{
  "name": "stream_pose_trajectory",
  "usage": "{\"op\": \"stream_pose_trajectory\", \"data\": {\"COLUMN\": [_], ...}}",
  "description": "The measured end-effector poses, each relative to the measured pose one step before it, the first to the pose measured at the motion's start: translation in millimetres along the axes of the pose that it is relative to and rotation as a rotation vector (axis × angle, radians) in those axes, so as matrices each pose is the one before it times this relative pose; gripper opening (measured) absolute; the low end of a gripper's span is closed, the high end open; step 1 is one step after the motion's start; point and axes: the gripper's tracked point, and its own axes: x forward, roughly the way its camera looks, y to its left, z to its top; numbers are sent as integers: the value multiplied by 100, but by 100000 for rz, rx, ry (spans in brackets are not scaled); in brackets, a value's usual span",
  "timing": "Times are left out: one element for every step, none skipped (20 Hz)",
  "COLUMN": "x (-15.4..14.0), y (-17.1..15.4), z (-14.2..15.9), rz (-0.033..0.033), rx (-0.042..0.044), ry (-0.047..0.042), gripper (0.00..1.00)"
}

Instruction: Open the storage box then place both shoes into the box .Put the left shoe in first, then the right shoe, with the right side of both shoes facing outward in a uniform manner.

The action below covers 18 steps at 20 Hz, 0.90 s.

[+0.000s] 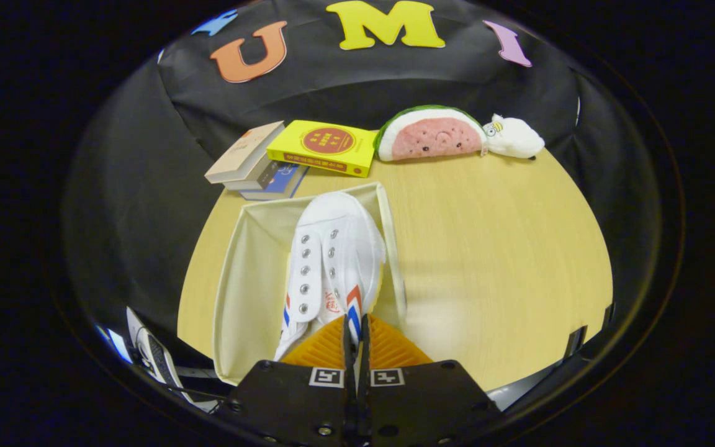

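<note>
One white shoe (332, 261) with red-blue stripes, inside open cloth box (249, 273) on surface (494, 248), hand-held gripper (355, 329) clamped on shoe's heel.

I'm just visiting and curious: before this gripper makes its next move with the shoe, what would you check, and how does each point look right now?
1. Storage box open: ok.
2. White shoe inside the box: ok, toe pointing away from the fingers.
3. Grip: the gripper has its fingers pinched on the shoe's heel edge: ok.
4. Second shoe in the box: cannot tell.
5. Which side of the shoe faces outward: cannot tell.
6. Books and watermelon plush stand beyond the box, apart from it: ok.
</note>
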Motion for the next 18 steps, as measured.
{"op": "stream_pose_trajectory", "data": {"x": [23,198,-17,297,301,-2,-217,-486,-359,-403,-475,-548,-634,-805,-732,-977,-852,-941], "y": [-65,-32,-216,-363,130,367,428,84,-335,-236,-117,19,-645,-778,-431,-434,-537,-754], "z": [-3,-180,-60,7,-52,-30,226,578,696,418,137,312,398,561,297,354,379,512], "rz": [-528,-1291,-1183,201,1005,1612,2148,-287,-1451,-722,-150,571,-2408,-2059,-1140,-635,-686,-1220], "rx": [603,248,239,317,-52,255,323,-986,-2229,-1679,-503,193,-303,-456,16,537,667,290], "ry": [146,-511,-623,151,301,-199,-926,-2586,-3496,-2578,-1669,-1787,-2958,-3342,-2859,-2417,-2391,-2442], "gripper": [1,1,1,1,1,1,12,17,23,25,37,51,65,78,92,93,94,94]}}
